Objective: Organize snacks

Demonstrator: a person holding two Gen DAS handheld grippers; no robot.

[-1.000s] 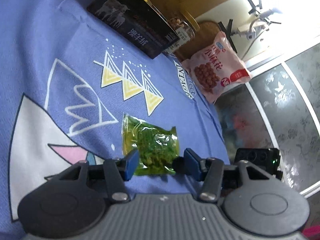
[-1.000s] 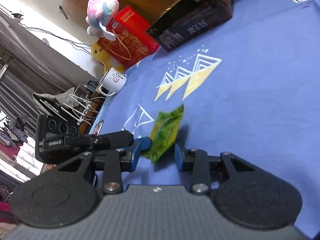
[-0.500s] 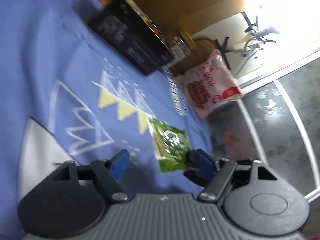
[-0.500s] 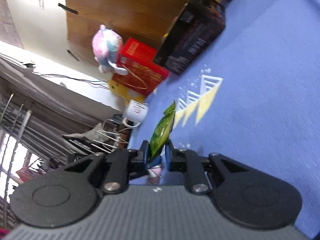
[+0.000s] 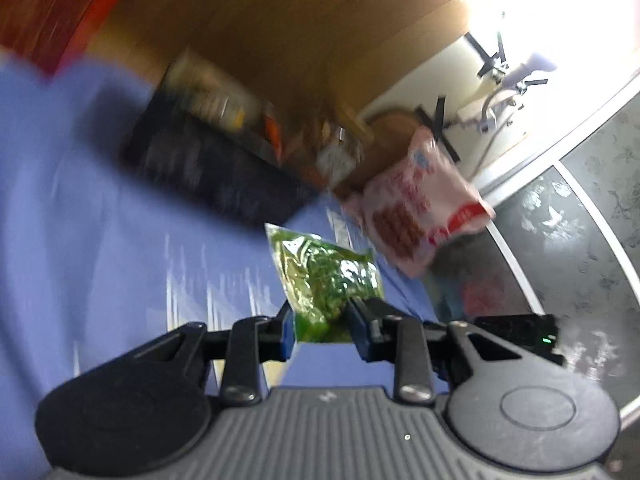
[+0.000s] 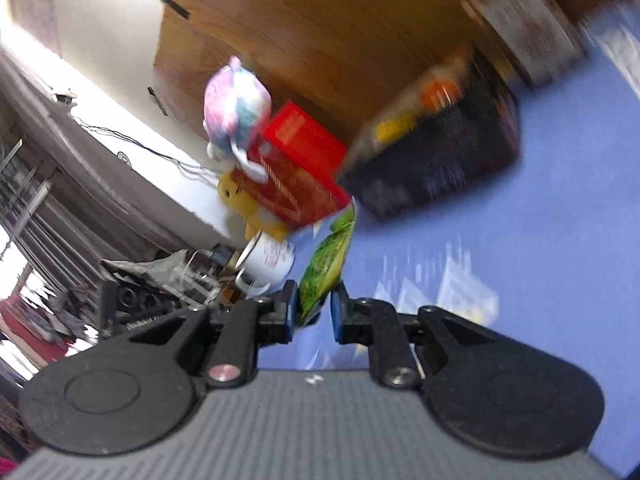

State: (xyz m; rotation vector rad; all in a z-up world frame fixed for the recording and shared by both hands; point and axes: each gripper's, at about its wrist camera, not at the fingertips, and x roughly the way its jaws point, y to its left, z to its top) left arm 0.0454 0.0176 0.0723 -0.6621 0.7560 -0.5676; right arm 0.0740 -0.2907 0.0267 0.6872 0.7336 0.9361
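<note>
A green snack packet point(image 6: 326, 270) is pinched by its lower end in my right gripper point(image 6: 314, 316), held edge-on above the blue cloth. In the left wrist view the same green packet point(image 5: 326, 280) shows flat-faced, with its lower edge between the fingers of my left gripper point(image 5: 322, 334), whose jaws stand partly apart beside it; I cannot tell if they touch it. A black box point(image 5: 212, 172) and a pink-white snack bag point(image 5: 416, 208) stand at the far side of the cloth point(image 5: 100, 240).
A red box point(image 6: 300, 168), a pastel plush toy point(image 6: 236, 108), a yellow toy point(image 6: 244, 204) and a white mug point(image 6: 266, 260) sit at the far left beyond the black box point(image 6: 436, 160). A wooden wall rises behind. Both views are motion-blurred.
The right gripper closed on the green packet and lifted it off the cloth. Both grippers have tilted up and moved toward the far boxes; the left jaws narrowed around the packet.
</note>
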